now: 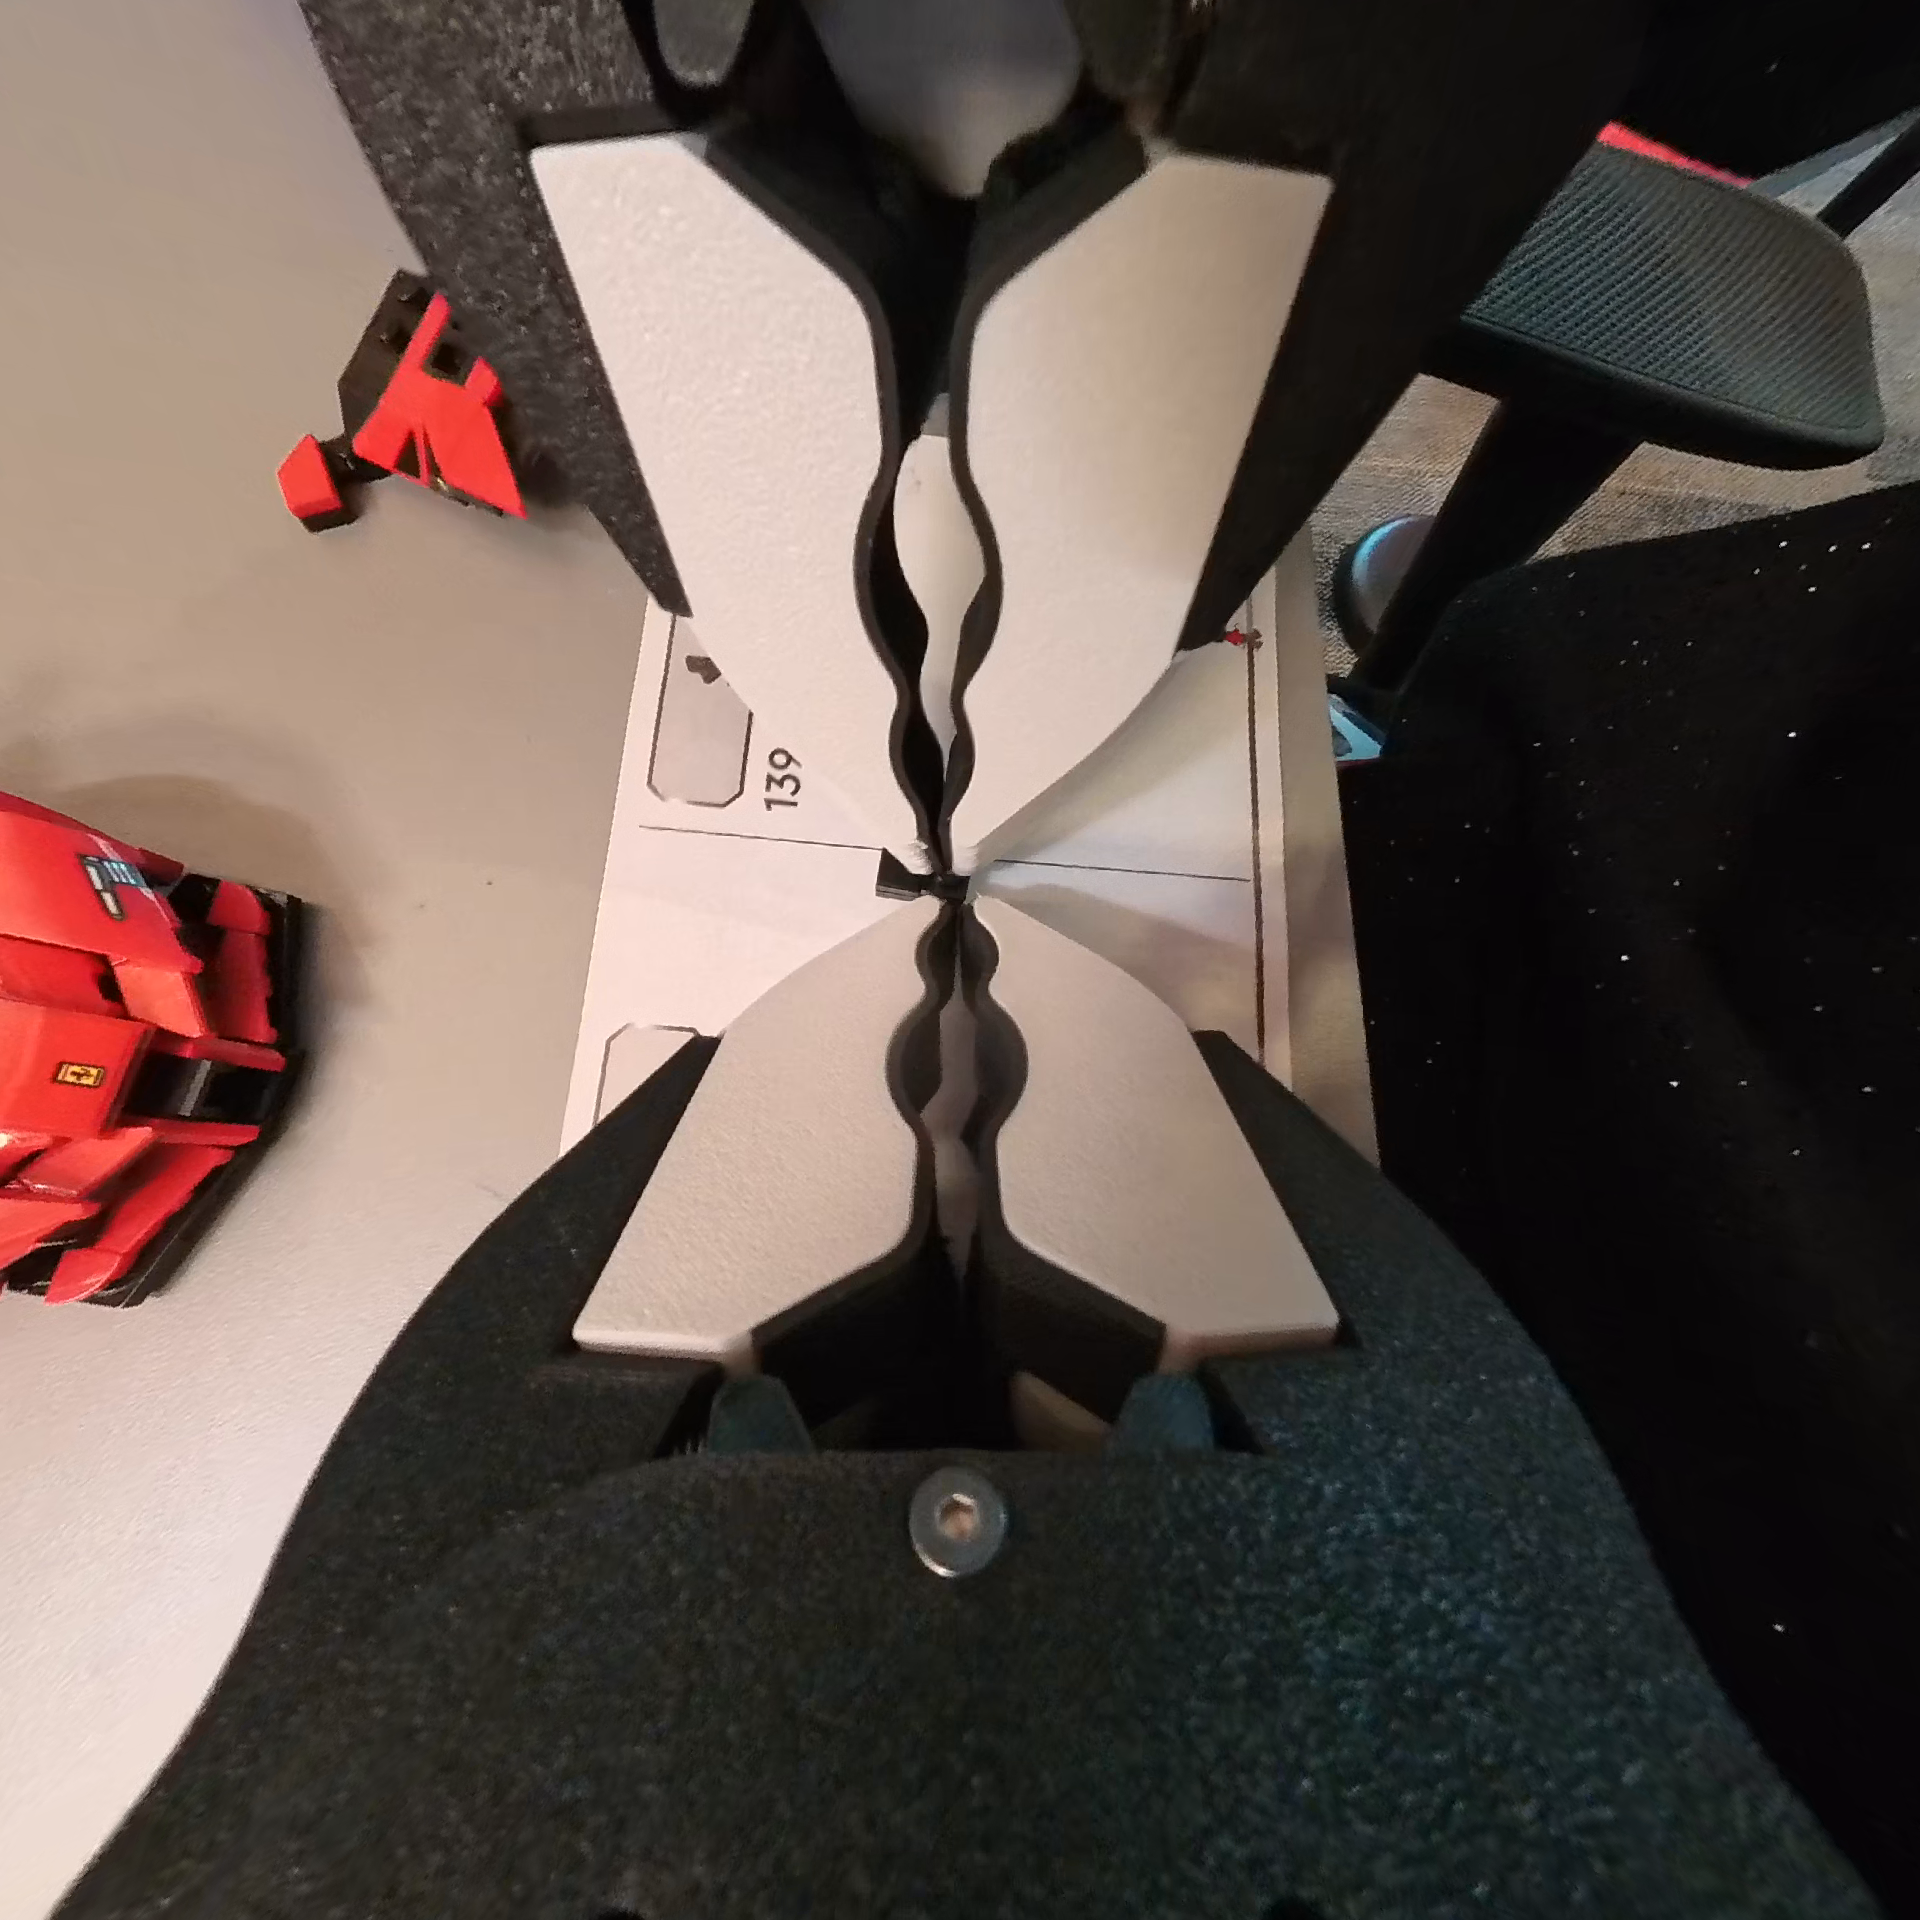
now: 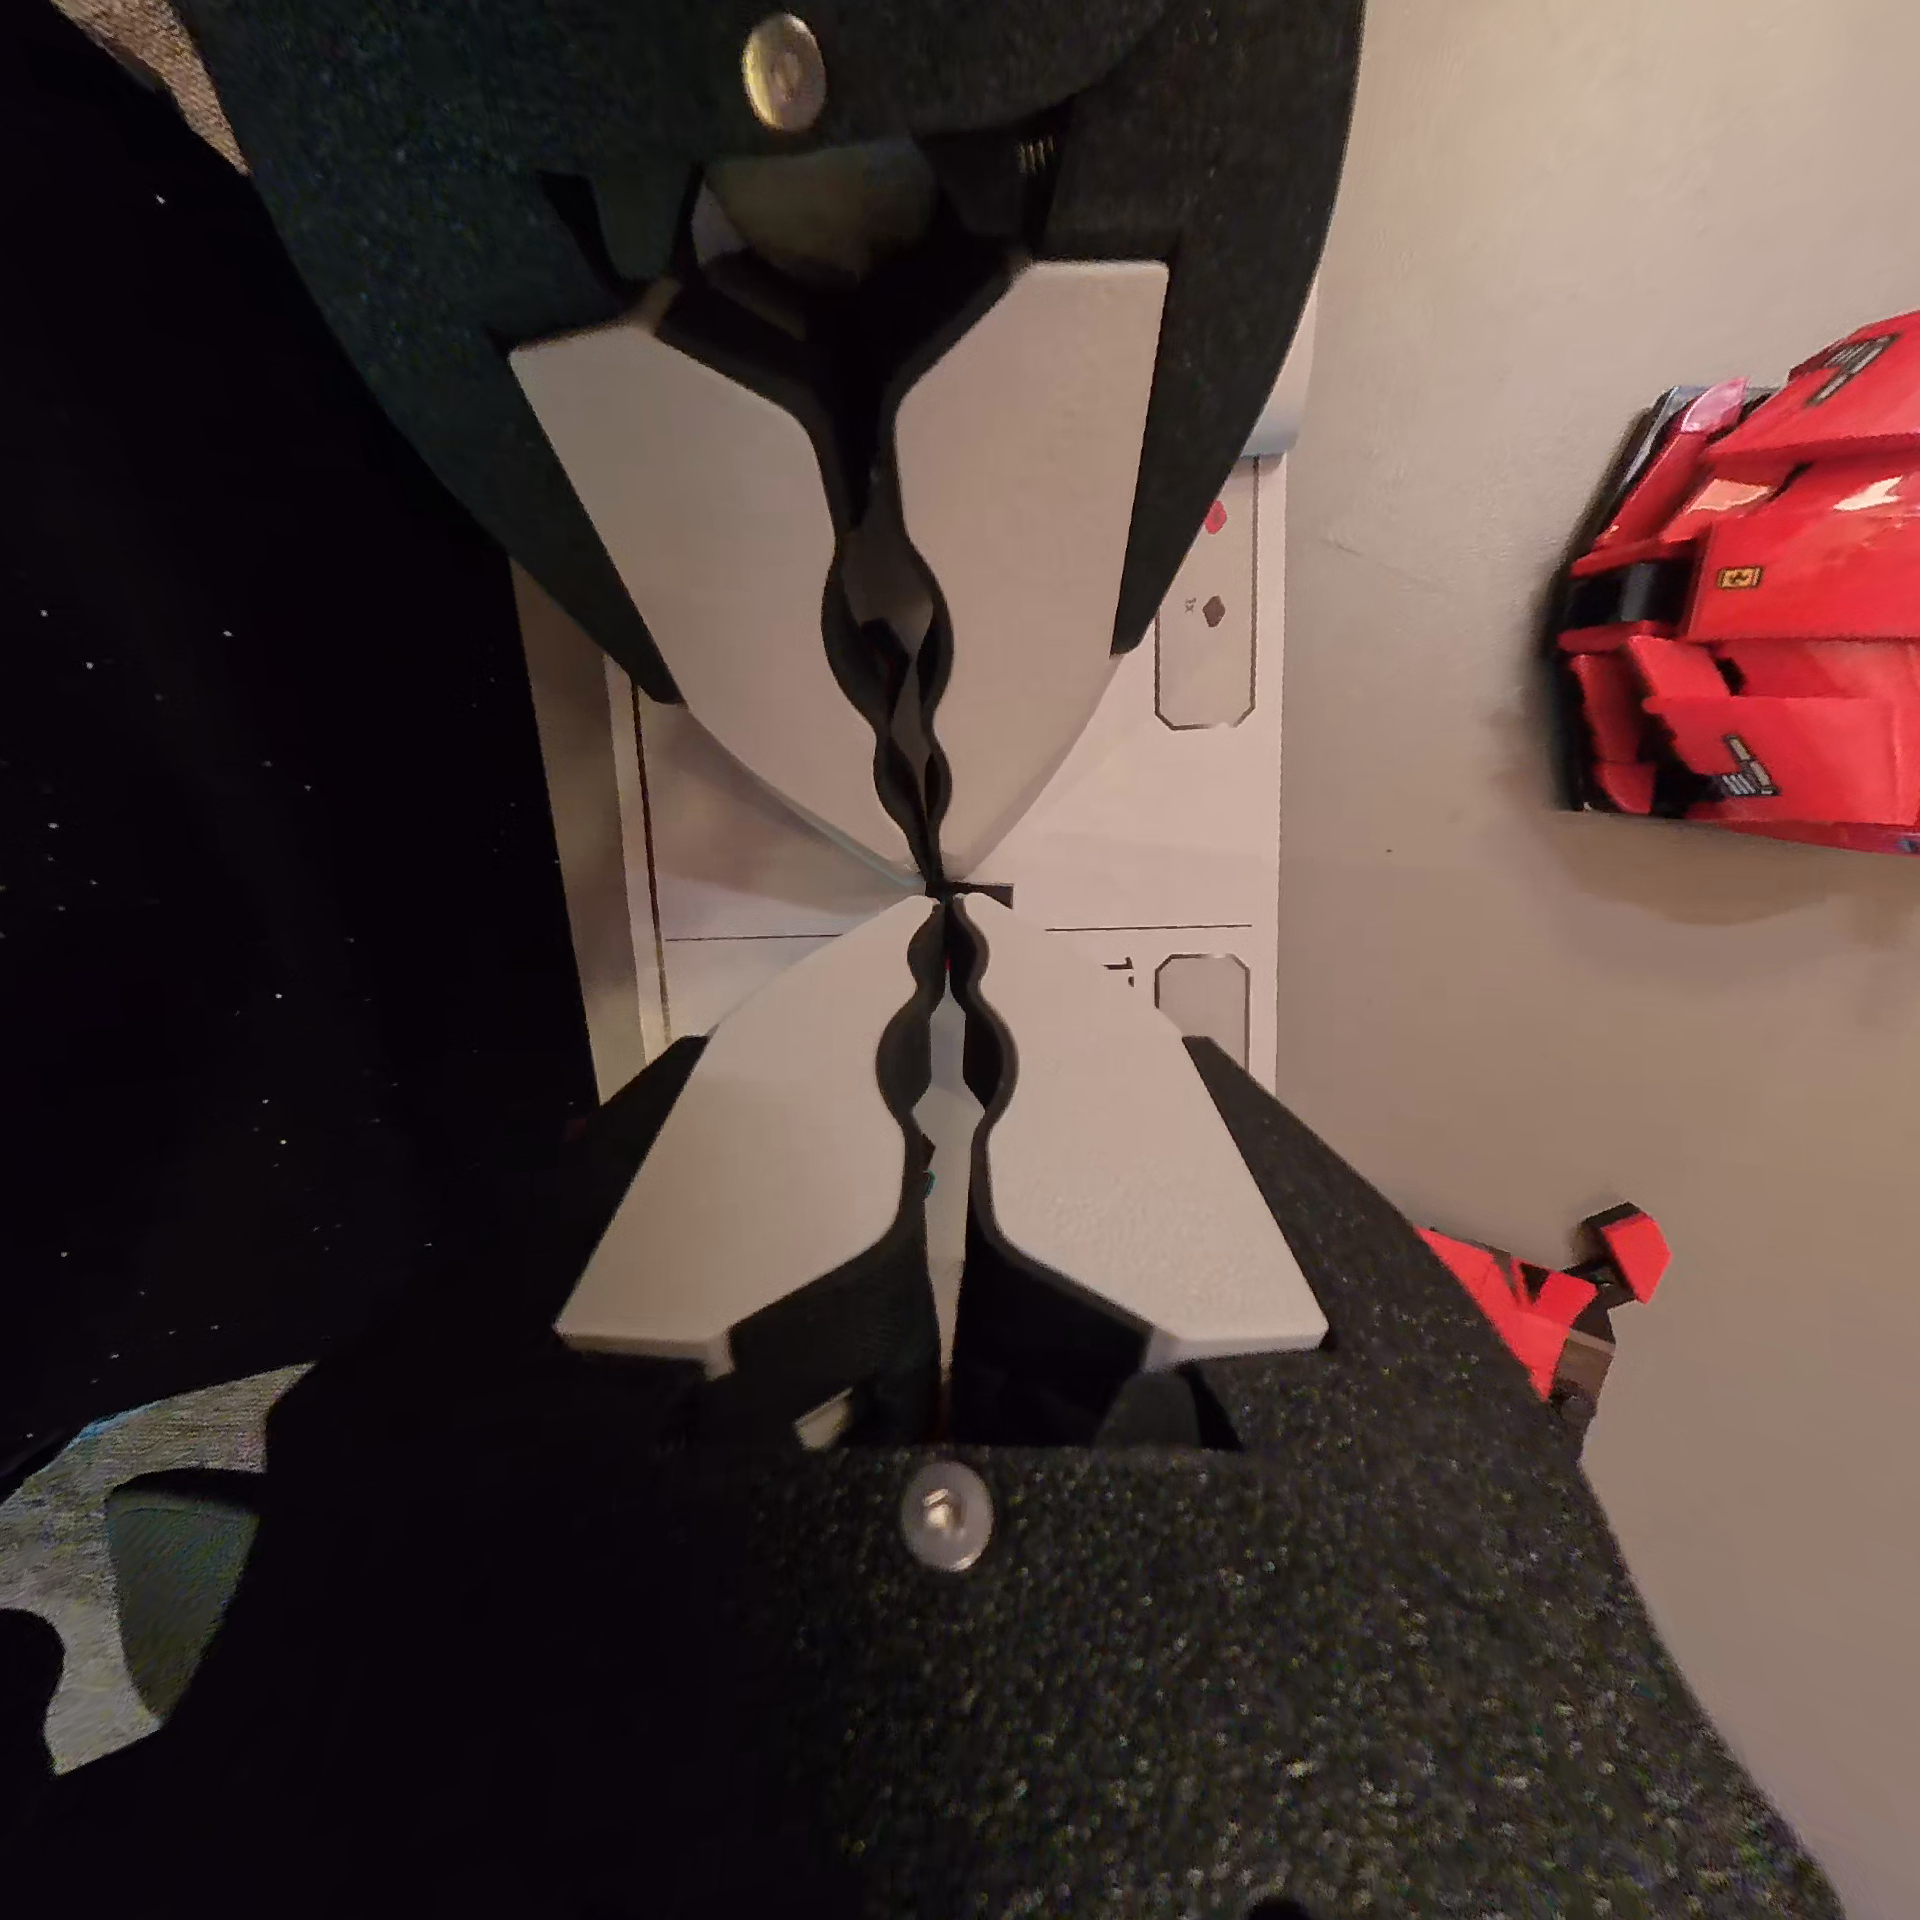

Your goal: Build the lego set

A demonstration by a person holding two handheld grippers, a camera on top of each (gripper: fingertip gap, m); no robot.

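Note:
My two grippers meet tip to tip over the open instruction booklet (image 1: 727, 935). A small black Lego piece (image 1: 902, 883) sits right at the meeting point and sticks out to the left. My left gripper (image 1: 943, 920) is shut with its tips on the piece's narrow end. My right gripper (image 1: 940, 847) comes in from the top, also shut on that end. In the right wrist view the piece (image 2: 987, 891) shows as a thin black sliver between my right gripper (image 2: 943, 914) and the left gripper (image 2: 928, 868).
A built red Lego car (image 1: 114, 1049) (image 2: 1756, 623) stands on the grey table. A small red-and-black sub-assembly (image 1: 416, 416) (image 2: 1558, 1299) lies farther along. A black chair armrest (image 1: 1662, 301) and dark cloth (image 1: 1662, 1039) border the table edge. Less than 4 cm separates the two grippers' tips.

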